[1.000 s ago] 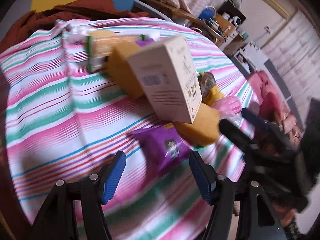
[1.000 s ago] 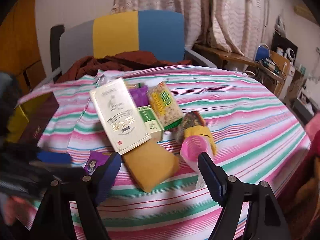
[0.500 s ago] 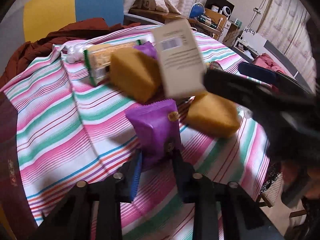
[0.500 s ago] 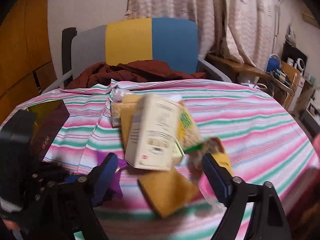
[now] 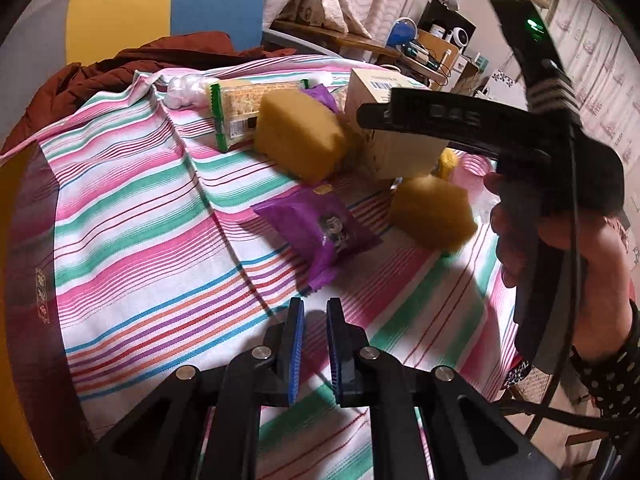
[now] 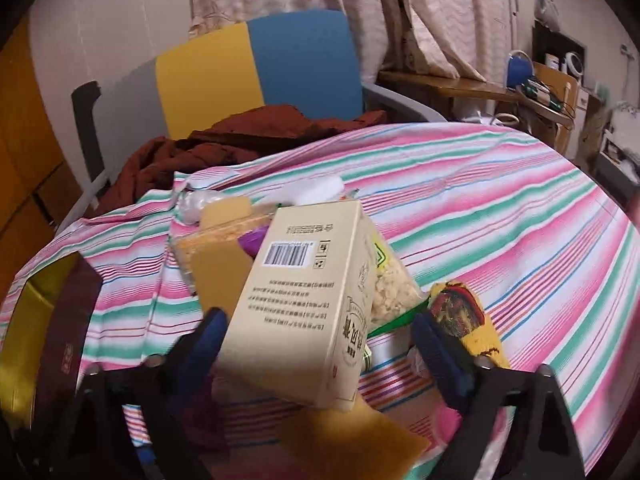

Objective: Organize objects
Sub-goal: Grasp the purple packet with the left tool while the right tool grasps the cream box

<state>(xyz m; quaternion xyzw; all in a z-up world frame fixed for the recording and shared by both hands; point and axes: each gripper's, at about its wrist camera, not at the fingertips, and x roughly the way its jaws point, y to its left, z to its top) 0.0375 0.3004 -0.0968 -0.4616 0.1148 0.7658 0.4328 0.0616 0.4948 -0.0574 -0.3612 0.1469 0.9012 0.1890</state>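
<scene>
A purple snack packet [image 5: 320,232] lies flat on the striped tablecloth [image 5: 132,240]. Its near corner is just ahead of my left gripper [image 5: 314,308], which is shut, with nothing visible between the blue pads. A beige carton with a barcode [image 6: 296,304] stands tilted between the fingers of my right gripper [image 6: 318,320]. Those jaws are closing; the left finger [image 6: 208,332] is at the carton's side, while a gap remains at the right finger [image 6: 436,348]. In the left wrist view the carton [image 5: 400,152] sits behind the right gripper's arm, which a hand [image 5: 560,248] holds.
Two yellow sponges [image 5: 298,136] [image 5: 432,216], a green-edged cracker pack [image 5: 236,108], a white cotton bag [image 5: 184,88] and a pink cup [image 5: 472,168] crowd the carton. A colourful knitted item [image 6: 464,312] lies right of it. A dark maroon box [image 6: 60,320] sits at the table's left edge; a chair with a brown garment [image 6: 240,136] stands behind.
My left gripper has gone from wide open to shut and now sits just behind the purple packet. My right gripper moved in around the beige carton, which tipped up from lying flat.
</scene>
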